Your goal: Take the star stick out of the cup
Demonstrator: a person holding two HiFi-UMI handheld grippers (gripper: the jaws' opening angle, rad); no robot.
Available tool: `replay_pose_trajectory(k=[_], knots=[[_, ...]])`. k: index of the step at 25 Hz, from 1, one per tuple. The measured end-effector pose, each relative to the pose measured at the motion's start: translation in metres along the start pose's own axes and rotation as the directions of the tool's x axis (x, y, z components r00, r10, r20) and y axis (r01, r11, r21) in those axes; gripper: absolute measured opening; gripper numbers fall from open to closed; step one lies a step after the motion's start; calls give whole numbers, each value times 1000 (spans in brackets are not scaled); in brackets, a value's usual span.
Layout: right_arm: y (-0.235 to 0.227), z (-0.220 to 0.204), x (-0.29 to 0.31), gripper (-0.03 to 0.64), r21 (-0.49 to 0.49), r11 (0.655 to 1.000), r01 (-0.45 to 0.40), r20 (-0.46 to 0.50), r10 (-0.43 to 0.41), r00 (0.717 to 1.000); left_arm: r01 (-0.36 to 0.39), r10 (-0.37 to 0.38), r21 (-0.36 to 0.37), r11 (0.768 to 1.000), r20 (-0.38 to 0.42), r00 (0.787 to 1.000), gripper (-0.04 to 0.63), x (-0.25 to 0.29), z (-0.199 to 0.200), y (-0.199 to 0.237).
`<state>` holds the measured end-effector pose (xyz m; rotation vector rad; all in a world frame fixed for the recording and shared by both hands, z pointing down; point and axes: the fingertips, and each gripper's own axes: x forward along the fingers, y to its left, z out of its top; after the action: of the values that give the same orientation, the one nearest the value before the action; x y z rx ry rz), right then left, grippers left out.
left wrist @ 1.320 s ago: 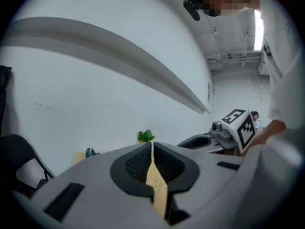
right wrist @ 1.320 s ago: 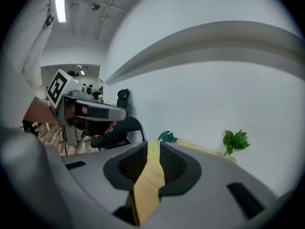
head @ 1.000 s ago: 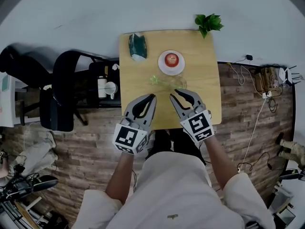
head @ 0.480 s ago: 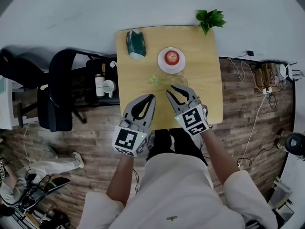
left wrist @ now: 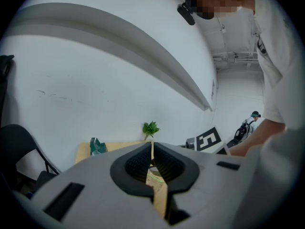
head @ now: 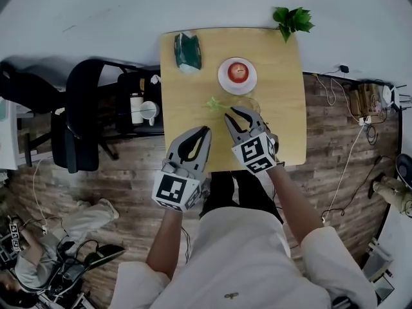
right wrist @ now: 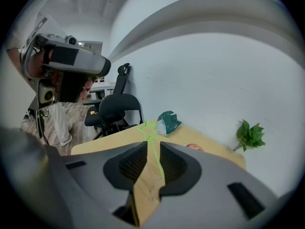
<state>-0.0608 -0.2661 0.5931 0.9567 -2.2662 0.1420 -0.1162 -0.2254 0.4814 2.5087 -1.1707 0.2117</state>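
Note:
A clear cup (head: 247,102) stands in the middle of the wooden table (head: 187,95), and a thin green star stick (head: 213,103) leans out of it to the left. My right gripper (head: 232,112) sits just in front of the cup, slightly open. In the right gripper view the star stick (right wrist: 147,128) runs up through the gap of the right gripper (right wrist: 151,144), with the star beyond the tips; I cannot tell whether it touches the pads. My left gripper (head: 206,129) hovers over the table's near edge, shut and holding nothing, as the left gripper (left wrist: 152,146) shows.
A green packet (head: 187,50) lies at the far left of the table, and a white plate (head: 224,83) with a red apple is behind the cup. A leafy plant (head: 293,19) is at the far right corner. A black chair (head: 84,121) and a mug (head: 149,113) stand left of the table.
My right gripper has moved forward and left towards the cup, so the stick now lies between its jaws. The left gripper has barely moved.

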Motion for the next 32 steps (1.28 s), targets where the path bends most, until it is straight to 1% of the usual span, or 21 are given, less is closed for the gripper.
replay_pose_trajectory(k=[10,20,27,32], knots=[[-1,-13,30,80,-130,991,21,-54,-28,998,-25,25,1,1000,-17,1000,17,-4,-6,7],[0,-21,42,57,-173,985,20,-82,-34,996,-25,25,0,1000,-22,999,17,-3,-8,4],[-3,-22,44,28,-183,983,33,-79,-48,996,-43,43,-7,999,-22,999,17,-7,-11,4],[0,-20,41,18,-189,981,39,-74,-54,996,-54,54,-9,998,-20,998,17,-11,-12,7]])
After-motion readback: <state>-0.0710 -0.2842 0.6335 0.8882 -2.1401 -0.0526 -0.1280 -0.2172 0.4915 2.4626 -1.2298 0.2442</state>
